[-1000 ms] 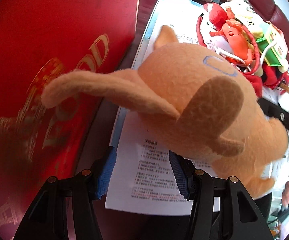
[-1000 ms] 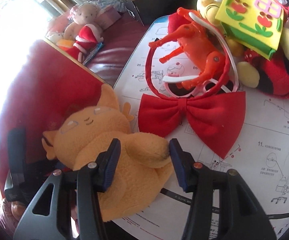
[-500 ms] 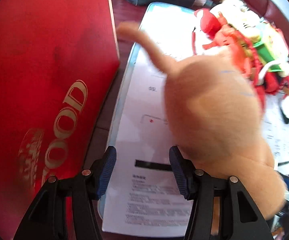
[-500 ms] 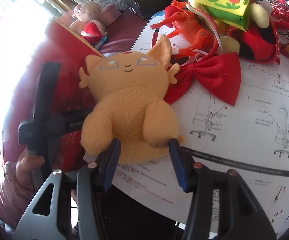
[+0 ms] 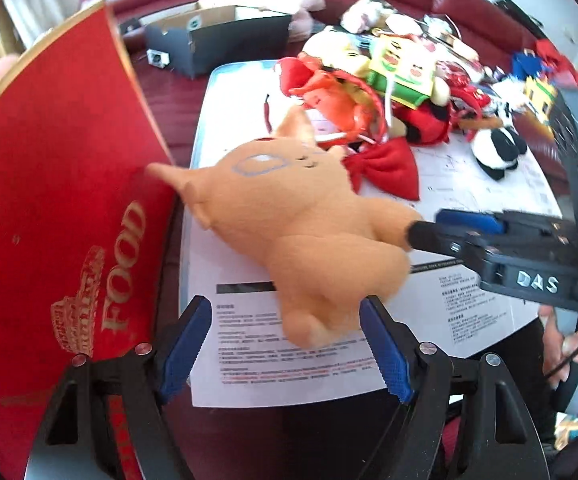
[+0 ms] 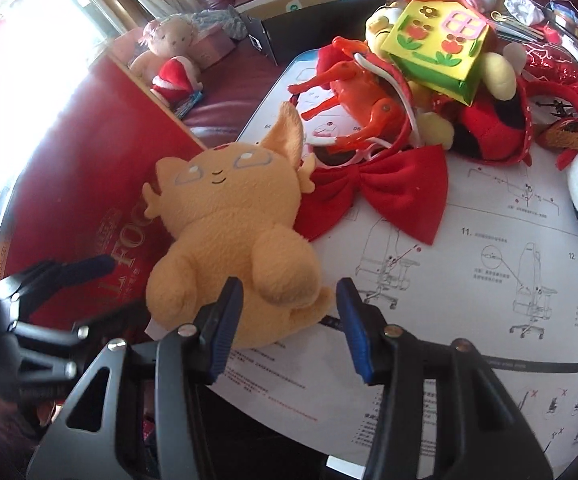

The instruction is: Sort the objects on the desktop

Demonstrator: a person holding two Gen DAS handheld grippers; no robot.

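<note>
An orange plush toy hangs above the white instruction sheet, face up, one ear against the red box. My right gripper is shut on its lower body. In the left wrist view the right gripper reaches in from the right and pinches the plush's leg. My left gripper is below the plush, its jaws opening wide. The plush's foot hangs between its blue pads and neither pad touches it. One left finger shows at the left of the right wrist view.
A red box lettered FOOD stands at the left. Behind the plush is a pile: red bow, orange plastic toy, yellow foam house, panda plush. A black carton and a doll lie on the sofa.
The plush went from lying on its side to hanging face up in the right gripper. The left gripper pulled back and up and its jaws spread much wider.
</note>
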